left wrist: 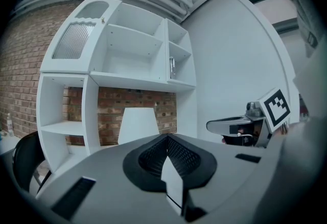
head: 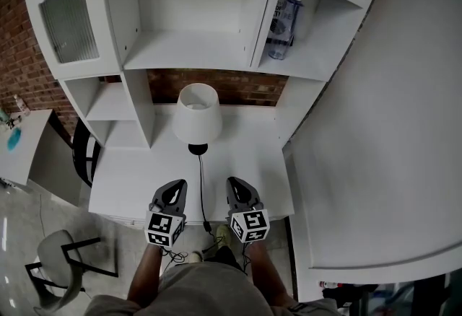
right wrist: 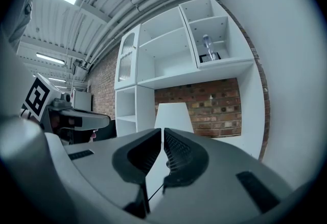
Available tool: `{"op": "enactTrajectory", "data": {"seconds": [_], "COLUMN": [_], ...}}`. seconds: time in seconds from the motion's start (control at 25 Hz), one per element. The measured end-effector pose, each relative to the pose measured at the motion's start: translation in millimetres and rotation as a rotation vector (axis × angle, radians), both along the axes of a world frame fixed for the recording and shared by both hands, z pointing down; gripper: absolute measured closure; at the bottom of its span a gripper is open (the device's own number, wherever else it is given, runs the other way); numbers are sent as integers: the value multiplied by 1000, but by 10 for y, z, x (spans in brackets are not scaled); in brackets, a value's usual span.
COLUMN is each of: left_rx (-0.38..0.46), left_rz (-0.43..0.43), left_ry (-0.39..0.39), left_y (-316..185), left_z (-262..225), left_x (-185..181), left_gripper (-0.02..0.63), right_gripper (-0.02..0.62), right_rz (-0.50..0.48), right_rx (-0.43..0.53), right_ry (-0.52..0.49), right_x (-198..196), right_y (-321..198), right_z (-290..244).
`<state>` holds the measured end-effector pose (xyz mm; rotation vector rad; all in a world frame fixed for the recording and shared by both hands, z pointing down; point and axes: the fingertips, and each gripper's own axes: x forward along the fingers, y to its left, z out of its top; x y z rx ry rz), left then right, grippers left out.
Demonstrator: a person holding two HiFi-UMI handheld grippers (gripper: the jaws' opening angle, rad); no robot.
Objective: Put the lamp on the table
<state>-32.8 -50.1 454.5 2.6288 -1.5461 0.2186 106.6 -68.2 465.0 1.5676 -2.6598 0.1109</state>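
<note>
Looking down on a white desk (head: 130, 185) under a white shelf unit, with a brick wall (head: 245, 87) behind. Finding the table lamp (head: 197, 114) already standing upright near the back of this desk, in the open bay below the shelves, white shade above a small black base. Tracing its black cord (head: 201, 192) from the base toward the front edge and passing between the two grippers.

Holding the left gripper (head: 177, 185) and the right gripper (head: 234, 182) side by side over the front edge, both pointing about level at the lamp. Showing jaws pressed together on each one, pinching nothing, and touching neither the lamp nor the cord.

Placing the lamp straight ahead of both grippers, apart from them, with its long axis vertical and its base sitting a little closer to the left gripper's line. Judging the placing as probably finished. For any further grip, needing to open first and approach the thin stem below the shade from the front.
</note>
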Motion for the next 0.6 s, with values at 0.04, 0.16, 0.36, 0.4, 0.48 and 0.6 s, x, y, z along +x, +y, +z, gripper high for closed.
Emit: {"op": "enactTrajectory", "data": {"seconds": [0.04,0.16,0.36,0.4,0.48,0.6], "left_rx": [0,-3,5,-1,-16,-21], "left_rz": [2,2,-1,0,1,1], "left_ry": [2,3,7,6,4,5], "left_y": [-3,-15,-42,-42,-43,-59], "left_z": [0,11,10,13,30,32], "left_x": [10,21,26,30,29,27], "left_gripper": [601,602,601,601,601,602], "right_gripper": [560,560,560,560,560,560], "right_rz": [2,4,-3,-4,-4,-3], "right_rx": [0,-1,-3,-3,-2,-1], "right_ry": [2,4,12,13,12,7], "right_x": [9,29,37,38,42,46], "right_y": [-2,-11,-28,-35,-48,-68], "right_z": [-1,5,19,19,11,-9]}}
